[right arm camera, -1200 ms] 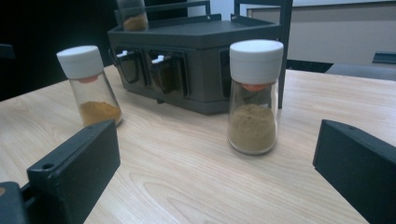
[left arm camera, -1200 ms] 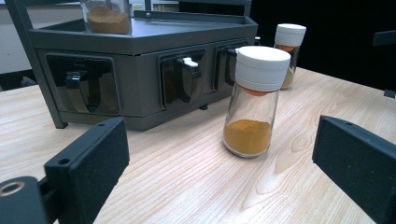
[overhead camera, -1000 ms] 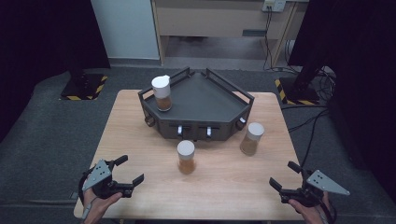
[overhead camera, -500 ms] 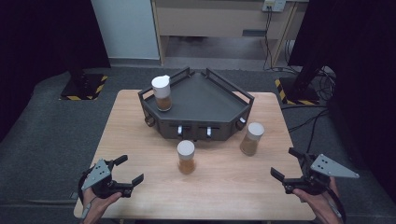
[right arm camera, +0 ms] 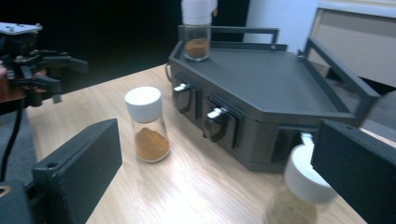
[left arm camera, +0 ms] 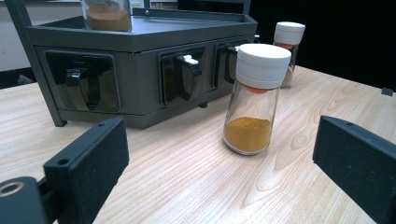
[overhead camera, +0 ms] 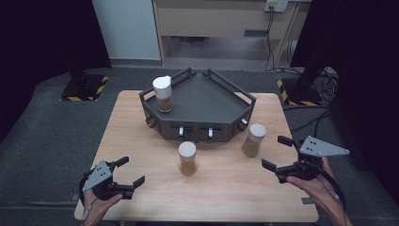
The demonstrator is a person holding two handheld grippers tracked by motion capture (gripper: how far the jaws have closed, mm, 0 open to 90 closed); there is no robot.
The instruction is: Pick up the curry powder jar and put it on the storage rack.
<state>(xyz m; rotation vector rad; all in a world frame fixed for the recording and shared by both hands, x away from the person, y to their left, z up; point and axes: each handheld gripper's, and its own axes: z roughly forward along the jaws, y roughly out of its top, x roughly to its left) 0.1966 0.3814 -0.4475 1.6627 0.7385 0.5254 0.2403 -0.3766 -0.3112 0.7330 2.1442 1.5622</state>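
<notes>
My right gripper point(overhead camera: 281, 153) hangs spread over the table's point(overhead camera: 141, 141) right edge; the nearest spice jar point(overhead camera: 253, 140) stands at its ten o'clock, close, just before the dark rack point(overhead camera: 207, 101). My left gripper point(overhead camera: 129, 171) is spread too, holding nothing.

The setting was a laboratory recording bay; a lone wooden table point(overhead camera: 141, 141) stood on grey carpet point(overhead camera: 51, 127); black curtains point(overhead camera: 42, 33) hung beyond both grippers; hazard-striped stand bases point(overhead camera: 84, 87) flanked the table's far corners; cables point(overhead camera: 324, 89) trailed past the right gripper point(overhead camera: 282, 153).
</notes>
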